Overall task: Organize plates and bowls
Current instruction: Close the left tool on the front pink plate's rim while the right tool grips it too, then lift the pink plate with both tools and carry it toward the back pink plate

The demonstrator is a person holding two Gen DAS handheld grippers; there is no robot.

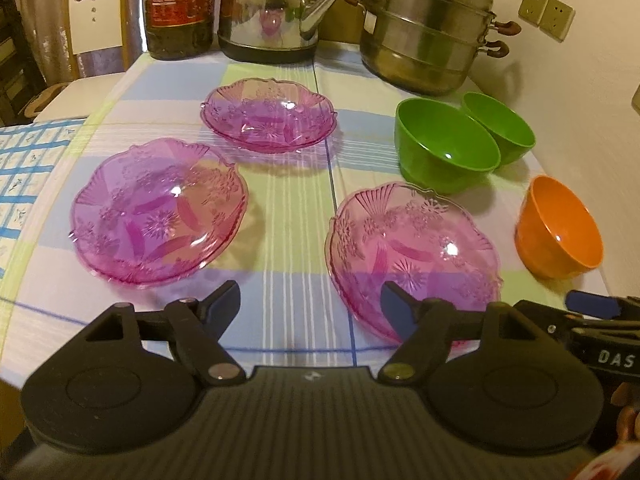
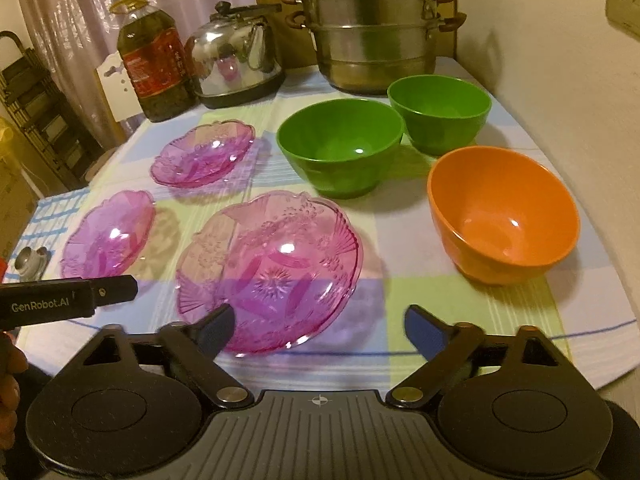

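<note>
Pink transparent moulded plates, three in all, lie apart on the checked pastel tablecloth [image 2: 400, 256]. Landmark: the tall stacked steel steamer pot [image 2: 370, 28] at the table's far edge. Nearest plate [image 2: 272, 268] sits well in front of the pot; far plate [image 2: 204, 154] and left plate [image 2: 108, 236] lie out to the pot's front left. Bare cloth separates all three. Large green plastic bowl [image 2: 340, 144] and small green plastic bowl [image 2: 440, 114] stand just in front of the pot, rims close or touching. Orange plastic bowl [image 2: 504, 212] stands nearer, toward the wall-side table edge.

Left gripper [image 1: 310, 304]: jaws released, nothing between them, one finger over the nearest plate's rim. Right gripper [image 2: 320, 330]: jaws released, empty, left finger over the same plate's near rim; contact cannot be told.

Writing: "GenRobot.AI" and "DAS" on gripper bodies. Red label on the oil bottle [image 2: 154, 68] unreadable. Steel kettle [image 2: 236, 60] beside it.
</note>
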